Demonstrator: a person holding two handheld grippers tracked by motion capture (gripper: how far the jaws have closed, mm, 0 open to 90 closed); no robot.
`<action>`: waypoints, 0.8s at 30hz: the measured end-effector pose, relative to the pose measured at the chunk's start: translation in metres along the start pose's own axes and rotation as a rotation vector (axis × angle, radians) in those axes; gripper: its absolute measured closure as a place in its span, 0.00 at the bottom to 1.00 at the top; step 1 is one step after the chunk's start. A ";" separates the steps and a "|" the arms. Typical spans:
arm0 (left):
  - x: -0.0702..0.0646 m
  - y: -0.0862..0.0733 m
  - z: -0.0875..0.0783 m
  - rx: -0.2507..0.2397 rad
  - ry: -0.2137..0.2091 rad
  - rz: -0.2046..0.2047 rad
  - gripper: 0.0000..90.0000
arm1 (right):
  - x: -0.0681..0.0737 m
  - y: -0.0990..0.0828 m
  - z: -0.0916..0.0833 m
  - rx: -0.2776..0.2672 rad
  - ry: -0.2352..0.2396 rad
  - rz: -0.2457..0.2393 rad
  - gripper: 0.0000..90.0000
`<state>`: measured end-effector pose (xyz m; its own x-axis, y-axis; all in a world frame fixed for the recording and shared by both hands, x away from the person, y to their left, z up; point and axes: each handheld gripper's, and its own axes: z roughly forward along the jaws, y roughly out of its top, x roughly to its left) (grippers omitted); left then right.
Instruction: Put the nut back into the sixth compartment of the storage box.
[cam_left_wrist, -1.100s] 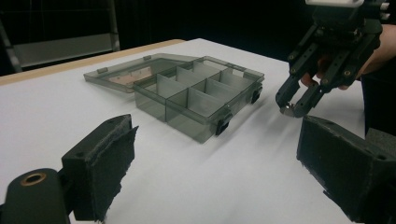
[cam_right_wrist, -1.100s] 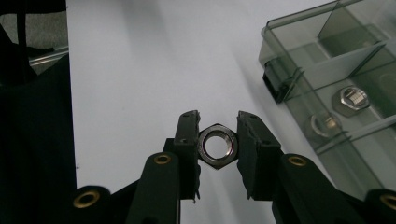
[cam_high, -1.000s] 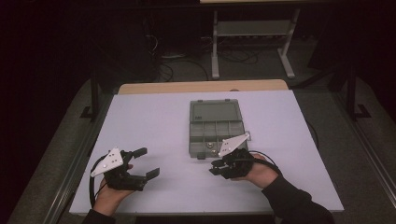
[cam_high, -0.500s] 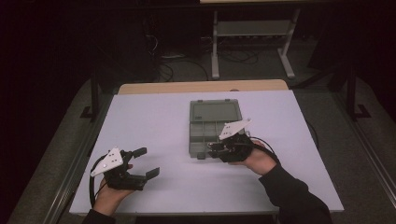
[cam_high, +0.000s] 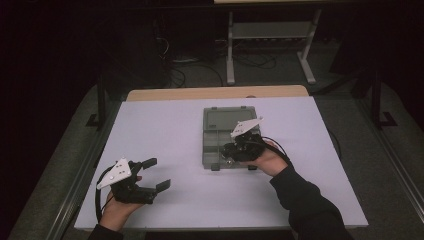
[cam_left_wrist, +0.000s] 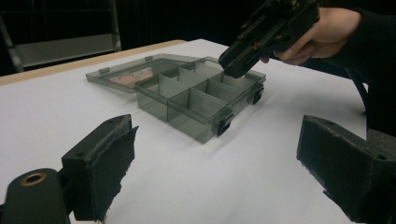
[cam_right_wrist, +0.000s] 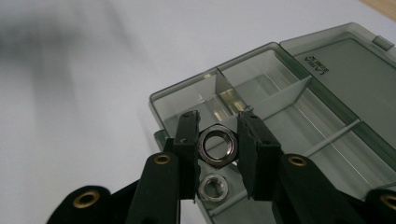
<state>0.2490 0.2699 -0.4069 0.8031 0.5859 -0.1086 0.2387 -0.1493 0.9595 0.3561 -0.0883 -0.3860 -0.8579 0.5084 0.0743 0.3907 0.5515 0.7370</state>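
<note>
Two grippers are seen about the open compartment box (cam_high: 227, 137): the left gripper (cam_high: 157, 175), jaws spread and empty, is held well apart from it. Over its near corner, a hex nut (cam_right_wrist: 218, 145) is pinched by the right gripper (cam_right_wrist: 218, 144). Gripped only by its flats, it could slip into the wrong compartment, beside the second nut (cam_right_wrist: 212, 187).

Small embossed lettering on the box lid (cam_right_wrist: 345, 79), upside down, illegible.

Dim lab: white table (cam_high: 165, 130), floor cables (cam_high: 200, 70), metal rack (cam_high: 270, 35).
</note>
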 end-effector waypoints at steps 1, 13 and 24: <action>0.000 0.000 0.000 -0.001 -0.001 0.000 0.12 | -0.001 0.000 0.002 0.004 -0.001 0.007 0.77; 0.000 0.000 0.000 -0.001 0.000 0.000 0.12 | -0.008 -0.003 0.019 0.041 -0.016 0.013 0.77; 0.000 0.000 0.000 0.000 0.000 0.001 0.12 | -0.007 -0.002 0.014 0.008 -0.044 0.012 0.49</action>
<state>0.2489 0.2703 -0.4069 0.8035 0.5855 -0.1074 0.2375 -0.1499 0.9597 0.3659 -0.0834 -0.3978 -0.8379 0.5431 0.0536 0.4036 0.5506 0.7308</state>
